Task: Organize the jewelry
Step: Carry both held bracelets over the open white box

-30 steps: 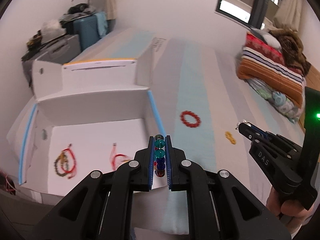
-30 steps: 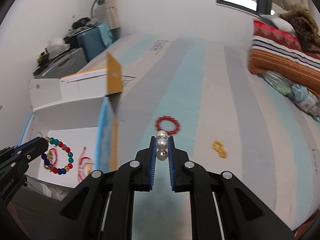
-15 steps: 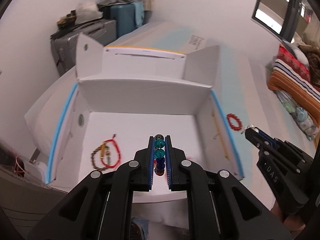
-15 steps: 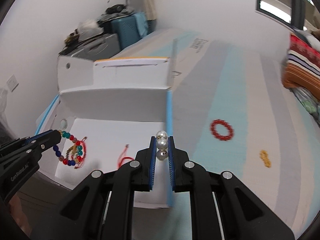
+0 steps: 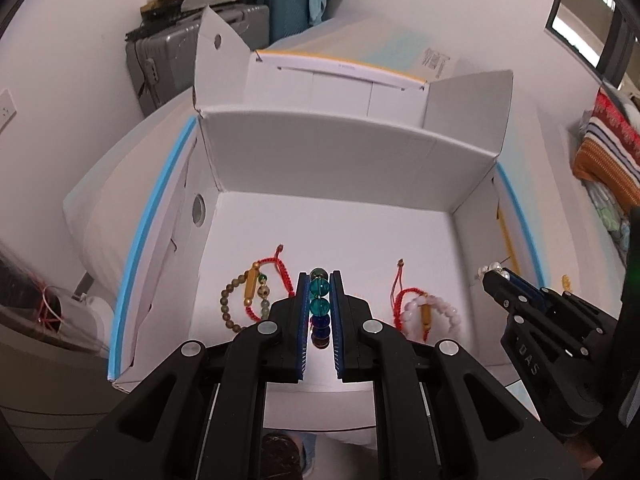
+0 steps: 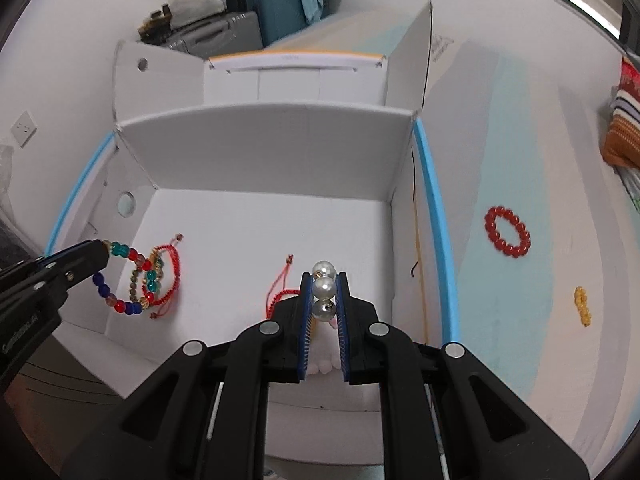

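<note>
My left gripper (image 5: 319, 280) is shut on a multicolour bead bracelet (image 5: 319, 288), which hangs from its tip in the right wrist view (image 6: 120, 280), above the open white box (image 5: 352, 160). My right gripper (image 6: 323, 276) is shut on a pearl bracelet (image 6: 323, 287), also over the box; it shows at the right of the left wrist view (image 5: 494, 270). Inside the box lie a red cord and brown bead bracelet (image 5: 248, 300) and a pink bead bracelet with red cord (image 5: 424, 308). A red bead bracelet (image 6: 507, 232) and a small yellow piece (image 6: 582, 306) lie on the bed.
The box has blue-edged side walls (image 6: 434, 208) and raised flaps (image 5: 216, 44). Suitcases (image 5: 224, 32) stand by the wall behind it. Folded striped blankets (image 5: 604, 152) lie at the far right on the striped bed sheet (image 6: 520, 120).
Both grippers have swung left from over the bed to over the open box, each still holding its bracelet. The box now fills both views.
</note>
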{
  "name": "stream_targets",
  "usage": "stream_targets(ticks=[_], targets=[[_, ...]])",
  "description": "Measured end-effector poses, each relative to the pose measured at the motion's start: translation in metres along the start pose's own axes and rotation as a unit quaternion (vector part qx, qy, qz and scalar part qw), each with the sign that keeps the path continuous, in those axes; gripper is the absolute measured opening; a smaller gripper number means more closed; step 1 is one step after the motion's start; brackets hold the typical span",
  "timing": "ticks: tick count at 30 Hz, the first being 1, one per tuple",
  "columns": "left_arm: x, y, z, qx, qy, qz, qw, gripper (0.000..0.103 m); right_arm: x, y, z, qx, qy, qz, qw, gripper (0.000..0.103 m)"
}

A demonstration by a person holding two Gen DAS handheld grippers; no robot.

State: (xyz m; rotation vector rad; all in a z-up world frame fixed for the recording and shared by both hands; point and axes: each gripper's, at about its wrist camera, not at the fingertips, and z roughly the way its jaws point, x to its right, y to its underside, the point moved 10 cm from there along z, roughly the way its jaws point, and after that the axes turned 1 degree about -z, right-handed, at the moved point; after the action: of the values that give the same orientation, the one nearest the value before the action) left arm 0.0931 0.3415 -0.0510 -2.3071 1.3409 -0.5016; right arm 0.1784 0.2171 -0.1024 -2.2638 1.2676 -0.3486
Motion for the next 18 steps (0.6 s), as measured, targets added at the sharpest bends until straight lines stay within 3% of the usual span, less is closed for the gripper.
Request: stream_targets(ticks=[12,18], targets=[[-0.007,0.008,0.034,-0.037,-0.014,-0.003,0.9992,0.009,-0.004,0.016,0.029,-0.053,0.008,-0.003,0.999,0.011],[-0.009,0.006,0.030,-0.028,-0.020,-0.003,0.9994,0.011,-0.010,0.016,0.030,-0.054,0.004,-0.007,0.999,0.013]])
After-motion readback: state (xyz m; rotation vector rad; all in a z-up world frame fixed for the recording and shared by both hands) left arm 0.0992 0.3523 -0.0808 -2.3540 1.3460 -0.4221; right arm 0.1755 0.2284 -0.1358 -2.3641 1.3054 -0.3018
